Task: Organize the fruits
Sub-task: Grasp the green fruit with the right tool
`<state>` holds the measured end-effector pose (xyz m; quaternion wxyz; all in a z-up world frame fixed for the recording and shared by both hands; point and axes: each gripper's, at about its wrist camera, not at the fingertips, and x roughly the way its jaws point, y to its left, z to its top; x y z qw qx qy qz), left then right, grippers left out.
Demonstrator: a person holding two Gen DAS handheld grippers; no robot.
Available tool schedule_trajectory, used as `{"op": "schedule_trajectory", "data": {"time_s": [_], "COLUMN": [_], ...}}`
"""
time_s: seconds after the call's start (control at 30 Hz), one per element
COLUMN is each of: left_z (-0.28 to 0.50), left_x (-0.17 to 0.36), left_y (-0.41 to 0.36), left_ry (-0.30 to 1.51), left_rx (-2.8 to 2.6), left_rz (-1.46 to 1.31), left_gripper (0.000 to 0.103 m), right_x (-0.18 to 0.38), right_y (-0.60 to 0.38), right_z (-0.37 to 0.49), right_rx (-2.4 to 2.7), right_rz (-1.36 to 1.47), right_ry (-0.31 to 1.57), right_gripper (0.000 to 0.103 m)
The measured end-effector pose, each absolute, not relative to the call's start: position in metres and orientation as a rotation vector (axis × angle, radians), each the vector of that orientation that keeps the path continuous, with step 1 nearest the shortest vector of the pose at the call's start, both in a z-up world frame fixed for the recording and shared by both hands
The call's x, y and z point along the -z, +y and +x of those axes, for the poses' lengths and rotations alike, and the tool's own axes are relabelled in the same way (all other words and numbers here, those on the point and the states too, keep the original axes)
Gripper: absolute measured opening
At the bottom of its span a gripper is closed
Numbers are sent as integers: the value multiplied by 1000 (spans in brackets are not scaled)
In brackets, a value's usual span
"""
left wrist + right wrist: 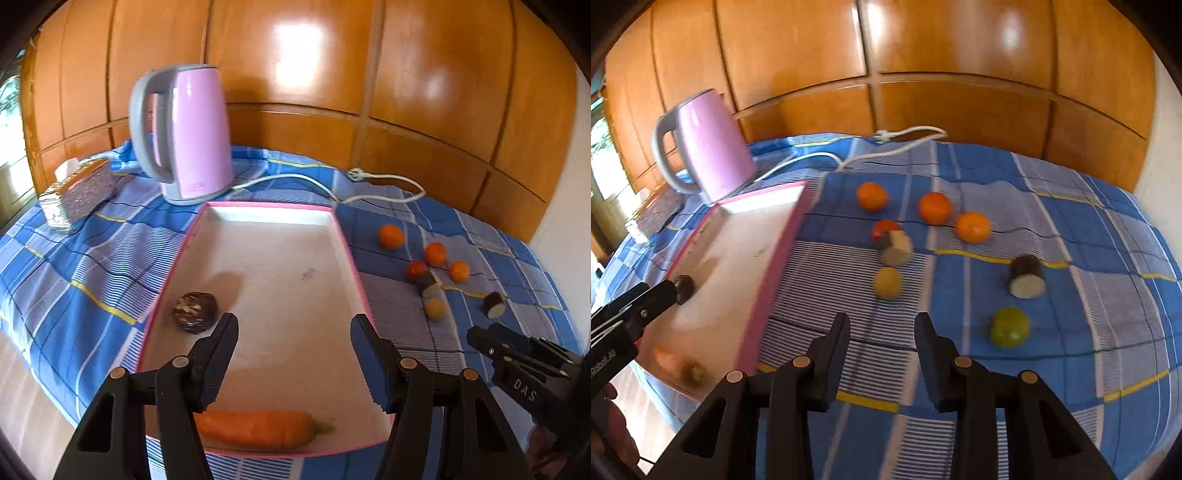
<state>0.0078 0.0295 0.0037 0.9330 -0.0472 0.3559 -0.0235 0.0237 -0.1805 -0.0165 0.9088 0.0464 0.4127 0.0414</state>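
Observation:
A pink-rimmed white tray [345, 236] lies on the blue checked cloth; it holds a dark round piece [195, 312] and a carrot [258, 428]. My left gripper [293, 325] is open and empty above the tray. Right of the tray lie three oranges [872, 196] [934, 208] [973, 226], a red tomato [882, 228], two cut dark-skinned pieces [896, 248] [1027, 276], a yellow-brown fruit [887, 283] and a green fruit [1009, 327]. My right gripper [882, 325] is open and empty, just short of the yellow-brown fruit.
A pink kettle [188, 133] with a white cord [384, 181] stands behind the tray. A tissue box [77, 192] sits at the far left. Wooden panelling backs the table. The tray's rim [775, 273] lies left of my right gripper.

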Motion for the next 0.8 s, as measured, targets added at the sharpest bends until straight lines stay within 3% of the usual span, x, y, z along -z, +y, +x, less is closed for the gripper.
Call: {"op": "schedule_trajectory", "data": {"time_s": [0.7, 0.8], "left_z": [12, 14], "left_x": [1, 3], "left_y": [-32, -40], "left_ry": [755, 770], "left_rx": [243, 274], "left_rz": [-3, 9], "left_gripper": [64, 64], "right_x": [43, 45], "right_y": [-267, -267], "right_z": [3, 5], "right_rx": [116, 101], "right_rz": [216, 214], "right_ry": [896, 897], "right_gripper": [37, 42]}}
